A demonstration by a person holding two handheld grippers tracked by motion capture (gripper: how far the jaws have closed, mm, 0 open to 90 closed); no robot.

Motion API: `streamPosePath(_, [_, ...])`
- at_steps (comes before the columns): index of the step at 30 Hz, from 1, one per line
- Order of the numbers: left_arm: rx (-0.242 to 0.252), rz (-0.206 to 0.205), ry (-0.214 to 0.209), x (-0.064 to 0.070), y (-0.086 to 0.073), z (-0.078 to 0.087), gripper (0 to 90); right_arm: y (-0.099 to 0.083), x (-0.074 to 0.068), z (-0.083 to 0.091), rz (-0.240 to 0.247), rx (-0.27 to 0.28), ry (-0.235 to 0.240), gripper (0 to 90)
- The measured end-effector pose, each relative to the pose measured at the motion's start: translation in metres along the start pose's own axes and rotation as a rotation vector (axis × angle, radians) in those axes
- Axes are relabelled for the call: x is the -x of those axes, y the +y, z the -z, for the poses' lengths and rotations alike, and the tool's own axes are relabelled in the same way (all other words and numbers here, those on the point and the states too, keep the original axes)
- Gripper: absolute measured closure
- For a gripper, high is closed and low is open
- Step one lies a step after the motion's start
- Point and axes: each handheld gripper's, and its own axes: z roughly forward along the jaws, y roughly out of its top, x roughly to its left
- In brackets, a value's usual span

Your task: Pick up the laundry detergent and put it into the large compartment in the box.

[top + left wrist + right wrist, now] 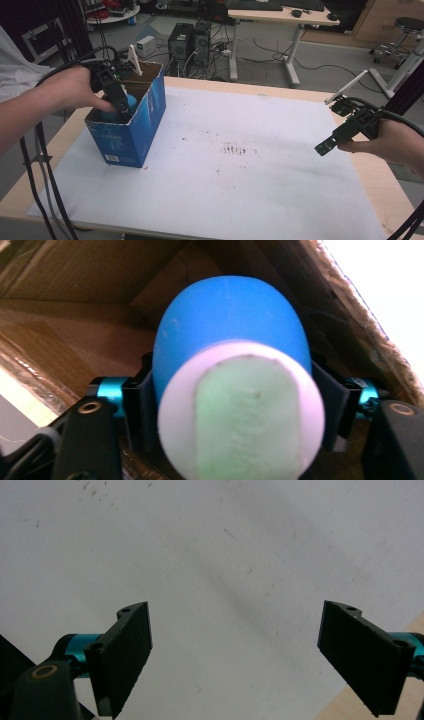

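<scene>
Looking forward and down from above onto the white mat [240, 165]. Riding low over that same mat [210, 555] (very close). Peering into the blue box [131, 132], cardboard walls [75, 300] near.

Between the matt black fingers [140, 405] sits a smooth blue plastic-looking cup [230, 325], inside a rough brown cardboard box [75, 315].

A wooden table [372, 172] carries a stained white sheet [240, 165], with a blue cardboard box [131, 131] standing on its left part.
</scene>
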Motion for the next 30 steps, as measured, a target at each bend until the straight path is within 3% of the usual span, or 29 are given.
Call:
streamPosePath(12, [-0.005,-0.057,0.018,0.005,-0.001,0.013,21.3,-0.002,0.0,0.002,0.004,0.009,0.001,13.4])
streamPosePath(23, [0.022,-0.083,0.046,0.009,0.001,0.046,20.4,-0.003,-0.002,0.003,0.012,0.018,0.004,13.4])
streamPosePath(30, [0.047,-0.112,0.051,0.02,0.007,0.071,20.4,-0.002,-0.003,0.004,0.018,0.024,0.005,13.3])
